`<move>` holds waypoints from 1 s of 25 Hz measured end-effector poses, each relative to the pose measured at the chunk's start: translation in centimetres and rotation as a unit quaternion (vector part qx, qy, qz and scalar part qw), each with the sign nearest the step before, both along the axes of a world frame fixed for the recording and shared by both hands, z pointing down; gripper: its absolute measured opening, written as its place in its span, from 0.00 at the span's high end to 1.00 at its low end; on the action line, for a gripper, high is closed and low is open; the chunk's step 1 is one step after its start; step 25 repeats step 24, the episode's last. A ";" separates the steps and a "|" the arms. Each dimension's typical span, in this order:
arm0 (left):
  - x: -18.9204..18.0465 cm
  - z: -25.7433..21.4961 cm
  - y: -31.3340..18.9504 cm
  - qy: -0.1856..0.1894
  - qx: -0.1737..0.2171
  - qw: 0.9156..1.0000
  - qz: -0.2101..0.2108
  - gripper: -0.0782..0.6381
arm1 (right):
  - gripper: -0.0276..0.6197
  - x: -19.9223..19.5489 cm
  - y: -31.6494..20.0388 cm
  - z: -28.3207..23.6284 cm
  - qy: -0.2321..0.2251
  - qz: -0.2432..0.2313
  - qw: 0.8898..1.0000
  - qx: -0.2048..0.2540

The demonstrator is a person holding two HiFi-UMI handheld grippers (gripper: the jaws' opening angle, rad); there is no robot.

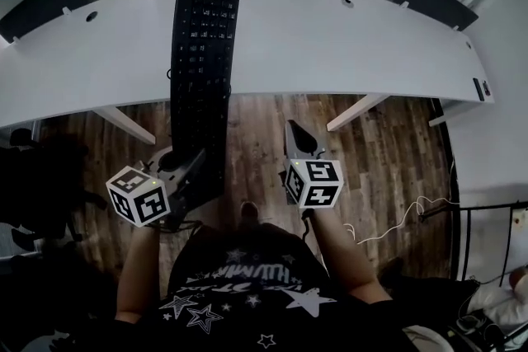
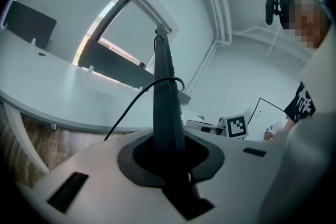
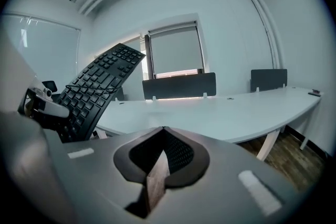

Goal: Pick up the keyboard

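**Keyboard aloft, held by one end**

The left claw point(image 1: 188, 176) pinched the keyboard point(image 1: 200, 53) by its near end, tilted up over the tabletop point(image 1: 346, 45). The right claw point(image 1: 299, 143) was pressed together, empty. Such an end-only grip risked the keyboard twisting loose.

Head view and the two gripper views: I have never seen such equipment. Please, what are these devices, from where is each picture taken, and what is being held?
There is no robot here. A person holds a hand tool with two jaws in each hand, and the cubes with square markers are part of those tools. The head view looks down from the person's head. Each gripper view looks along one tool's own jaws. The left gripper is closed on one end of a long black keyboard, which is raised and tilted above the curved white desk. Its thin black cable loops beside it. The right gripper is shut and holds nothing. A small dark object lies near the desk's right end.
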State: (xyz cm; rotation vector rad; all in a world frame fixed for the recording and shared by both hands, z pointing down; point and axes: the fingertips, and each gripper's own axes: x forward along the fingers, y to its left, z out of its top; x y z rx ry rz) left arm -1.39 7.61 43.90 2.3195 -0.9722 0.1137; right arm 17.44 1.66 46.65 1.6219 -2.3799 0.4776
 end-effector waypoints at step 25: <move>-12.1 -0.2 11.9 -0.021 0.053 0.998 0.002 0.79 | 0.95 -13.9 14.4 -0.7 0.048 0.019 0.998 0.029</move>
